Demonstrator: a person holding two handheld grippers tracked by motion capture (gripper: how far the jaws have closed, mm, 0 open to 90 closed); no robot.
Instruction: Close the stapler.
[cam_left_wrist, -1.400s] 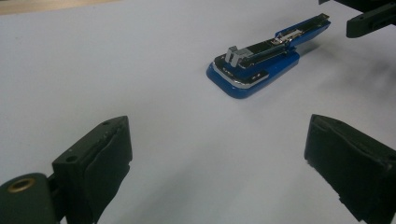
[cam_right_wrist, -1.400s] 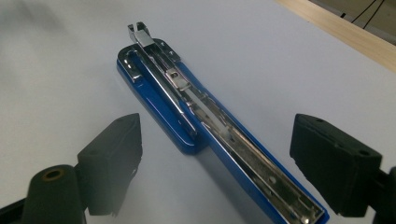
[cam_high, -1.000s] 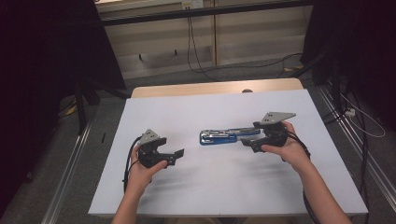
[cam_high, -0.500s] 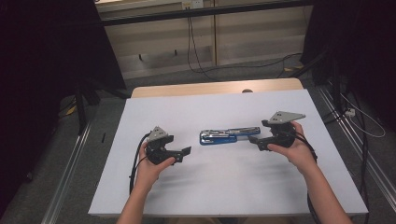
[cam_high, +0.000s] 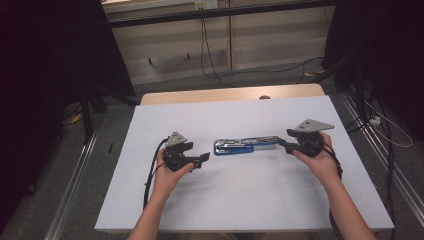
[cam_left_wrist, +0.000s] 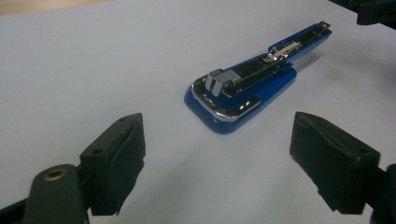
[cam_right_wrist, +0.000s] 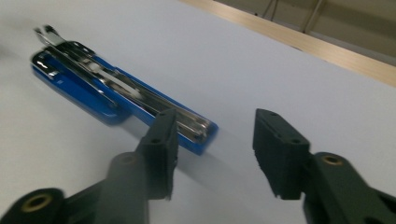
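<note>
**Stapler lies opened out between two grippers**

Stapler (cam_high: 245, 145), blue with a bright metal magazine, lies flat near the middle of the white tabletop (cam_high: 240, 200), its upper arm swung out so that base and arm stretch in one long line from left to right. The left gripper (cam_high: 202, 159) sits just off the stapler's left end, apart from it. In the left gripper view its fingers (cam_left_wrist: 116, 163) stand wide and released, with bare tabletop between them and the stapler's blue base ahead of them; they have just been closing a little, with nothing between them.

The right gripper (cam_high: 286, 145) is at the stapler's right end, low over the tabletop. In the right gripper view its fingers (cam_right_wrist: 161, 149) have just been closing; the stapler's tip lies just beside and partly behind the left-hand finger, while the gap between the fingers holds only tabletop. The pads press on nothing, so this gripper too is released. A hand (cam_high: 172, 172) holds the left gripper and another hand (cam_high: 322, 162) the right.
</note>
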